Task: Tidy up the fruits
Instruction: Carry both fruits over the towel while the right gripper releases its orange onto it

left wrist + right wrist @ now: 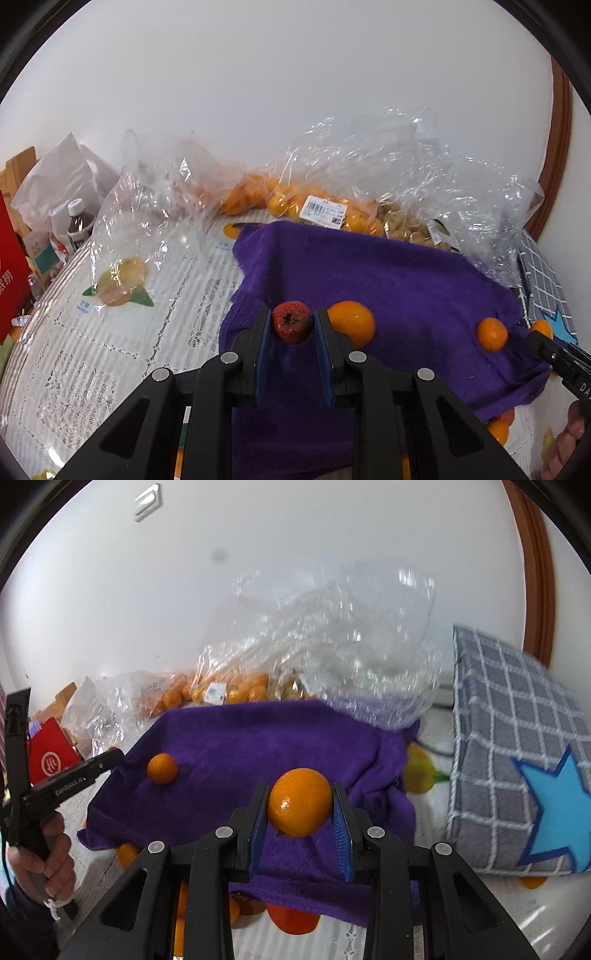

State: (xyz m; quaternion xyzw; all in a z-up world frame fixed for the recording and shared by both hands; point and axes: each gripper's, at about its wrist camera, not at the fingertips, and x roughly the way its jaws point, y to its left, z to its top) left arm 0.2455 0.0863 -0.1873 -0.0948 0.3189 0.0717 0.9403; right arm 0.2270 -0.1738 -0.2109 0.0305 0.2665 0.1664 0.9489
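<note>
My left gripper (293, 325) is shut on a small red fruit (292, 322) held just above the purple towel (388, 280). An orange (352, 322) lies on the towel just right of it, and a smaller orange (491, 334) lies farther right. My right gripper (300, 805) is shut on an orange (300, 802) over the purple towel (258, 738). Another small orange (162, 768) rests on the towel to the left. The left gripper's body (70, 779) shows at the left edge of the right wrist view.
Clear plastic bags of oranges (295, 203) and pale nuts (410, 225) lie behind the towel. An empty clear bag (147, 206) lies left. A grey checked cushion with a blue star (517, 760) stands right. Bottles (77, 221) and a red box (11, 280) stand far left.
</note>
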